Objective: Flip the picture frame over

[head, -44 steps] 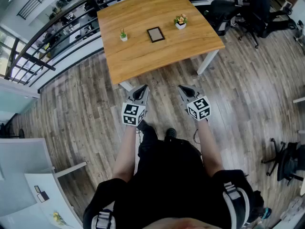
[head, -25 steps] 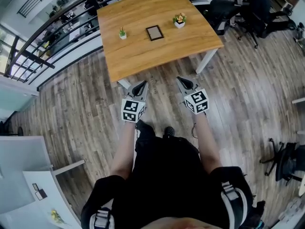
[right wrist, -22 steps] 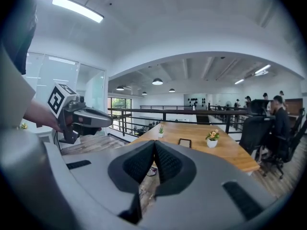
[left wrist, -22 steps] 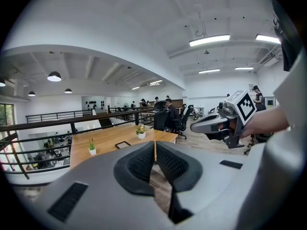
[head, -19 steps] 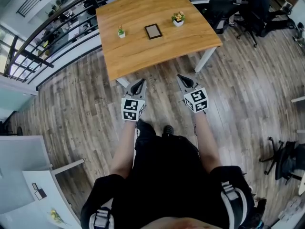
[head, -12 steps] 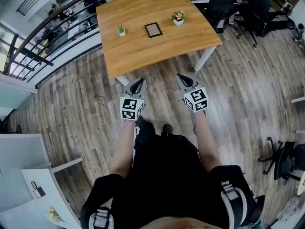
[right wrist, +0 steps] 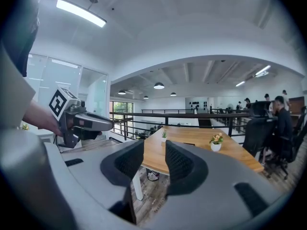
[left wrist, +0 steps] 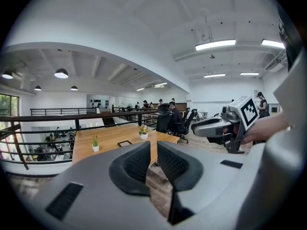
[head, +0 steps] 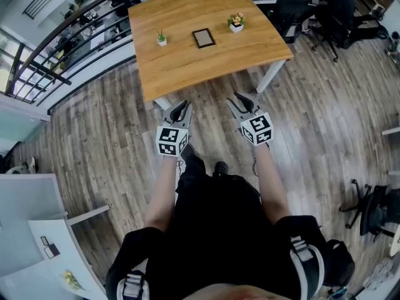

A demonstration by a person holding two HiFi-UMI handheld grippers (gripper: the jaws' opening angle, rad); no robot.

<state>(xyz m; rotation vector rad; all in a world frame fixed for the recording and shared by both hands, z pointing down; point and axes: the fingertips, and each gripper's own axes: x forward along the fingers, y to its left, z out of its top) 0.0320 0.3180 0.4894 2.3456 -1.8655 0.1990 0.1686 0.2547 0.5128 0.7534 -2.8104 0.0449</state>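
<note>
Just now the jaws of my right tool (head: 240,100) have been spreading, half-wide and empty; my left tool (head: 181,111) is pinched shut on nothing. Both hover over the floor (head: 112,136) short of the bench (head: 181,74), where the picture frame (head: 204,38) lies flat, well ahead, between a small green plant (head: 162,39) and a flower pot (head: 236,22).

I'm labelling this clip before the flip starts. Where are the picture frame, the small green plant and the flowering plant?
picture frame (head: 204,38): head view, centre of its panel.
small green plant (head: 162,40): head view, top of its white pot.
flowering plant (head: 236,22): head view, blossoms above its white pot.
</note>
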